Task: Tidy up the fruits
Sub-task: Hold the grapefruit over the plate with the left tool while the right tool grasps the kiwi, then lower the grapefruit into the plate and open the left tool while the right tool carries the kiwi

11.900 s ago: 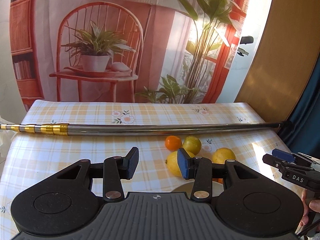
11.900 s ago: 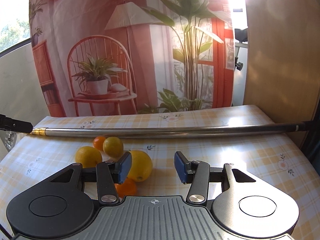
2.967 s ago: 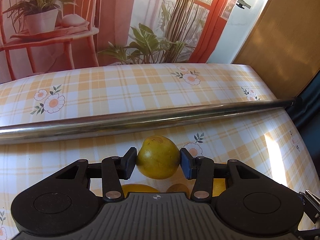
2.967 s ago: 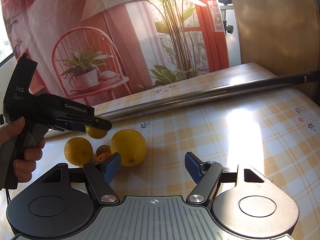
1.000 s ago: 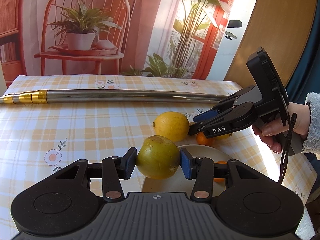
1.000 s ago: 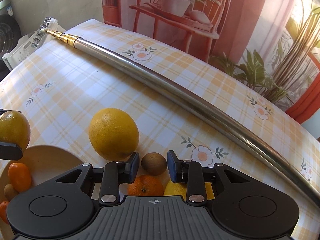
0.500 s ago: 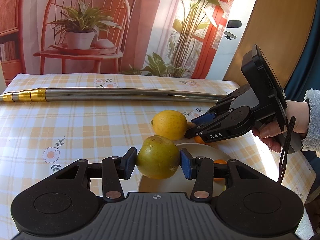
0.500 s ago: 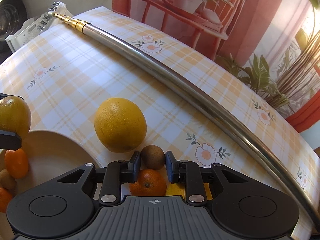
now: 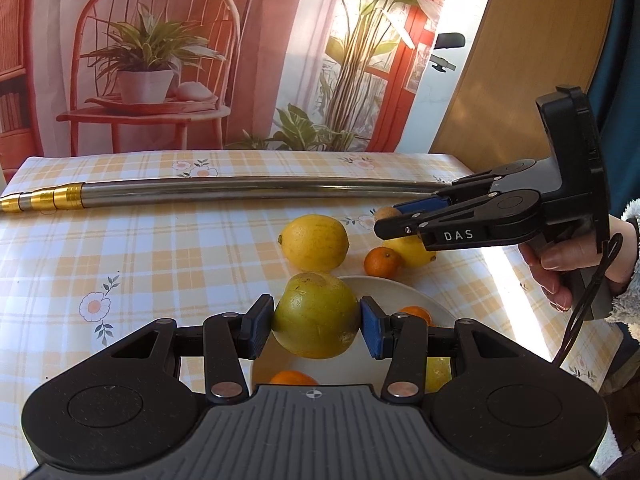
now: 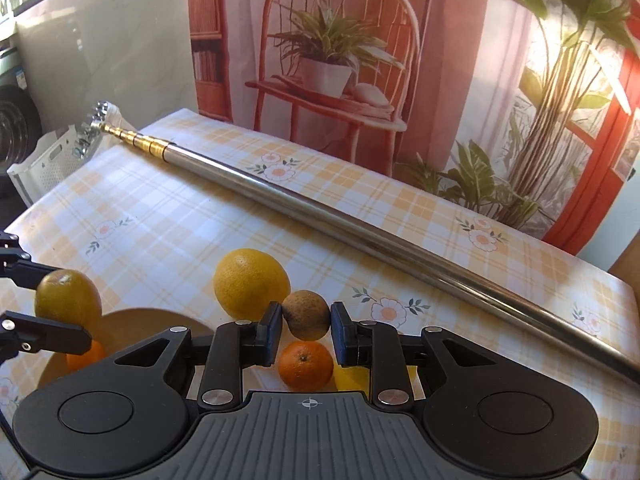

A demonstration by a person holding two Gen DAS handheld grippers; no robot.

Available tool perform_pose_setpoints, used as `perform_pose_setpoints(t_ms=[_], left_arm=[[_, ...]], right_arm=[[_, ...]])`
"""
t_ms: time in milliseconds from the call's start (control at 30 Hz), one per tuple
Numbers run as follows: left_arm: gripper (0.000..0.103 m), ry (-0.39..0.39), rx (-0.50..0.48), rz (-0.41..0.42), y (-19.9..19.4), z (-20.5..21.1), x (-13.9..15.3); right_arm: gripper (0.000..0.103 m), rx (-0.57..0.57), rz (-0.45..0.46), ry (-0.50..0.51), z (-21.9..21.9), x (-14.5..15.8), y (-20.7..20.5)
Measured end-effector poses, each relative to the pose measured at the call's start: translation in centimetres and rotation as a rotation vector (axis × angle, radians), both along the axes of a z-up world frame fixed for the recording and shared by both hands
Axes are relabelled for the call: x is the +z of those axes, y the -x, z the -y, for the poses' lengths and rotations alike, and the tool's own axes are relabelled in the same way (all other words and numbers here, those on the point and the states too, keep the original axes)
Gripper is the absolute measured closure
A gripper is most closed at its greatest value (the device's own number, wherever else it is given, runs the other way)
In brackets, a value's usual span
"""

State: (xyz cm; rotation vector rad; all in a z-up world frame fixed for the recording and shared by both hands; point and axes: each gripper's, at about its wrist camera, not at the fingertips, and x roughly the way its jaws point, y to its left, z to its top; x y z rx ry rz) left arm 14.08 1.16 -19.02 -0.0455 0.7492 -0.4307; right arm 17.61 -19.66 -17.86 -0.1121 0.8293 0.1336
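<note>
Yellow-and-white checked tablecloth (image 9: 160,264) with daisies, silver pole (image 9: 248,190) tipped gold, white plate (image 9: 384,292).

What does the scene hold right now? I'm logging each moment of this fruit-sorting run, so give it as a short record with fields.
left gripper: shut on a yellow-green citrus, held above the bowl's near rim
right gripper: shut on a small brown fruit, lifted off the table
bowl: white, holds several small orange fruits
loose on tablecloth: big yellow lemon, mandarin, second lemon partly hidden by the right gripper
other: long metal pole lying across the table behind the fruit
</note>
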Motion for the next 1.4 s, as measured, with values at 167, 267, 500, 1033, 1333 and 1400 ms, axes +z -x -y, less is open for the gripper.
perform_pose_setpoints(t_ms=[167,267,500,1033,1333,1400], left_arm=[[0.054,-0.002,-0.006,-0.019,1.5,0.3,0.0],[0.054,-0.012,-0.014,-0.029,2.4,0.6,-0.1],[0.054,-0.025,-0.046,-0.048,4.4,1.6,-0.2],[0.054,-0.107,-0.149,-0.127,5.5,4.6,-2.7],[0.054,-0.154,-0.207,-0.115,5.8,5.8,-3.0],[0.054,-0.161,-0.22,-0.115,5.9,6.1,-3.1]], right_arm=[[0.079,-0.057,0.094,-0.11,-0.2,1.1,4.4],[0.079,-0.099,0.134,-0.158,-0.2,1.3,7.1],[0.079,-0.167,0.185,-0.257,-0.3,0.9,11.9],[0.079,-0.157,0.195,-0.291,-1.5,-0.4,14.6],[0.079,-0.17,0.188,-0.317,-0.9,-0.7,14.3],[0.079,-0.17,0.186,-0.318,-1.0,-0.7,14.3]])
